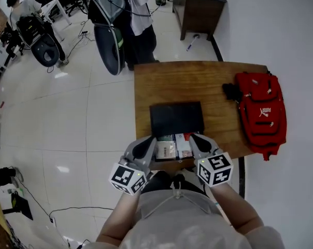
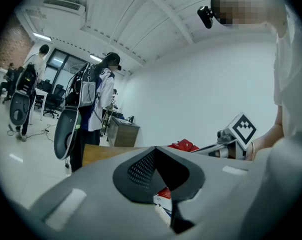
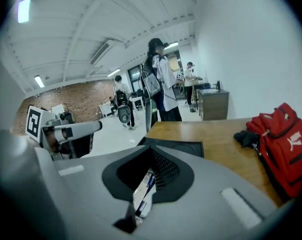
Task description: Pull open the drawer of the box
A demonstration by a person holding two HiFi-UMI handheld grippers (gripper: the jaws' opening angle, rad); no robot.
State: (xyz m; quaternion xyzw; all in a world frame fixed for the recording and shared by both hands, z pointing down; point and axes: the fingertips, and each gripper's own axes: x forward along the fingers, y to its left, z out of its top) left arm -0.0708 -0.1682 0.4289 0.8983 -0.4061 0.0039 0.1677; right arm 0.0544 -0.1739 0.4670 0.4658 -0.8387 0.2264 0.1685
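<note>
Head view, open drawer below, between jaws

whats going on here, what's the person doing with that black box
A person holds a gripper in each hand over a black box on a wooden table. The box's drawer is pulled out towards them, with packs showing inside. The left gripper and right gripper hang over the drawer's two sides, both with jaws shut on nothing. A red backpack lies on the table near the box.
</note>
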